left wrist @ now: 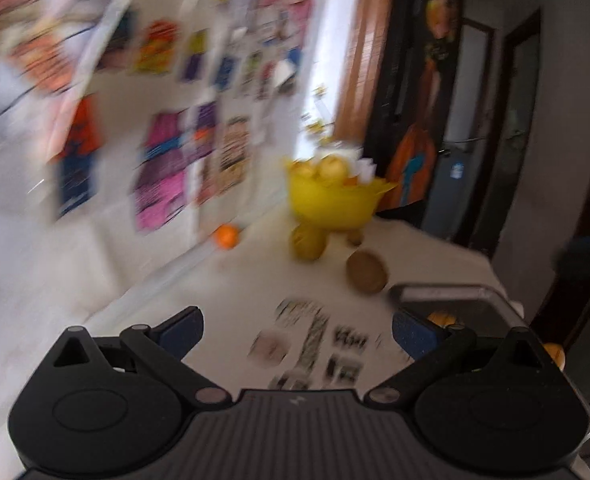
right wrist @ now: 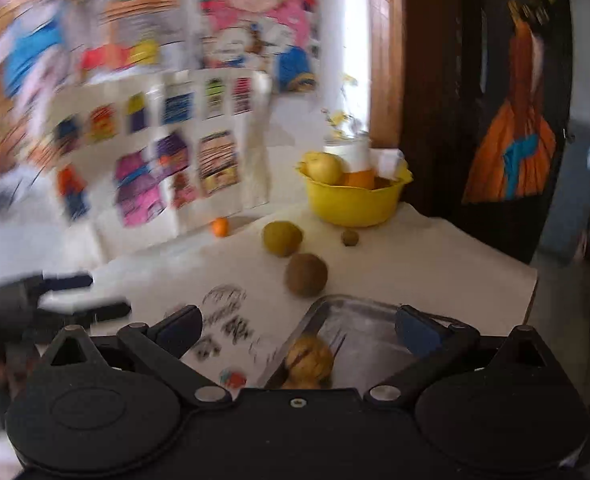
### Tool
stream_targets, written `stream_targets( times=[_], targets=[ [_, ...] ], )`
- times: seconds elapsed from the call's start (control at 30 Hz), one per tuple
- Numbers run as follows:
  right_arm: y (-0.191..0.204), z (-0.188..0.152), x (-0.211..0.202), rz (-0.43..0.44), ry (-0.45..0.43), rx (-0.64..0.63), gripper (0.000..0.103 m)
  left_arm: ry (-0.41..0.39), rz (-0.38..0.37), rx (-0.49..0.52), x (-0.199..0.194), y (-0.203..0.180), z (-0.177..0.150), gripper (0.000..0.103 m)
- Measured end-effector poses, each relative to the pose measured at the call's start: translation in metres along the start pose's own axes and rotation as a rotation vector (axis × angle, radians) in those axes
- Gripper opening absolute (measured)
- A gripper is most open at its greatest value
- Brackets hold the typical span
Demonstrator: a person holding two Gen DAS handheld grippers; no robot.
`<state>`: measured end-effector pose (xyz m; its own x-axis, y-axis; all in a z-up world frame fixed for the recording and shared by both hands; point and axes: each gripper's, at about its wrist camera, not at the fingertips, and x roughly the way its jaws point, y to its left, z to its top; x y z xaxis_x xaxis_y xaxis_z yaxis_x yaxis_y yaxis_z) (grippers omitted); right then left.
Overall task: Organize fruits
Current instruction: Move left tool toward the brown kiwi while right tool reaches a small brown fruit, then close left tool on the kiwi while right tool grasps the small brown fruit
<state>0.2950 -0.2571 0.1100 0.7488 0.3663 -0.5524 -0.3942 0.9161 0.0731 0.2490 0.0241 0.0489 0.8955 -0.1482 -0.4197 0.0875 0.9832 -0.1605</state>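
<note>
A yellow bowl (right wrist: 351, 204) at the back of the white table holds a yellow apple (right wrist: 325, 168) and an orange (right wrist: 359, 178). In front of it lie a yellow-green fruit (right wrist: 282, 238), a brown round fruit (right wrist: 307, 274), a small brown nut-like piece (right wrist: 350, 237) and a small orange (right wrist: 220, 227). A clear tray (right wrist: 335, 300) near the front holds a yellow fruit (right wrist: 309, 360). My right gripper (right wrist: 298, 330) is open above the tray's near end, holding nothing. My left gripper (left wrist: 297, 332) is open and holds nothing, left of the tray (left wrist: 435, 289), facing the bowl (left wrist: 327, 204) and brown fruit (left wrist: 367, 272).
Colourful posters (right wrist: 175, 152) lean against the wall at the table's back left. A dark painted panel (right wrist: 511, 120) stands right of the bowl. The table edge (right wrist: 531, 280) drops off on the right. Printed paper (left wrist: 315, 340) lies under my left gripper. Both views are motion-blurred.
</note>
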Motion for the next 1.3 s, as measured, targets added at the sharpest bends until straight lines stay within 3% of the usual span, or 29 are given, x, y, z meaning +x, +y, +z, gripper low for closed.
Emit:
stream_targets(
  times=[0.17, 0.3, 0.47, 0.53, 0.67, 0.9, 1.03, 1.3],
  targets=[
    [-0.034, 0.046, 0.069, 0.021, 0.076, 0.076, 0.102, -0.060, -0.078, 0.092, 0.047, -0.026, 0.017, 0.103],
    [-0.046, 0.064, 0.127, 0.027, 0.123, 0.049, 0.096, -0.041, -0.135, 0.105, 0.090, -0.034, 0.021, 0.103],
    [-0.060, 0.082, 0.199, 0.024, 0.162, 0.077, 0.084, 0.028, -0.189, 0.056, 0.144, -0.032, 0.024, 0.102],
    [-0.064, 0.086, 0.221, -0.005, 0.163, 0.080, 0.071, 0.035, -0.220, 0.036, 0.155, -0.029, 0.022, 0.101],
    [-0.071, 0.089, 0.254, -0.051, 0.173, 0.085, 0.067, 0.069, -0.295, -0.081, 0.179, -0.019, 0.022, 0.098],
    [-0.081, 0.089, 0.291, -0.057, 0.206, 0.134, 0.067, 0.105, -0.280, -0.094, 0.204, -0.024, 0.022, 0.092],
    [-0.082, 0.088, 0.306, -0.051, 0.220, 0.145, 0.067, 0.139, -0.245, -0.102, 0.215, -0.025, 0.021, 0.080],
    [-0.081, 0.085, 0.332, -0.057, 0.242, 0.131, 0.061, 0.161, -0.260, -0.153, 0.228, -0.021, 0.019, 0.080]
  ],
)
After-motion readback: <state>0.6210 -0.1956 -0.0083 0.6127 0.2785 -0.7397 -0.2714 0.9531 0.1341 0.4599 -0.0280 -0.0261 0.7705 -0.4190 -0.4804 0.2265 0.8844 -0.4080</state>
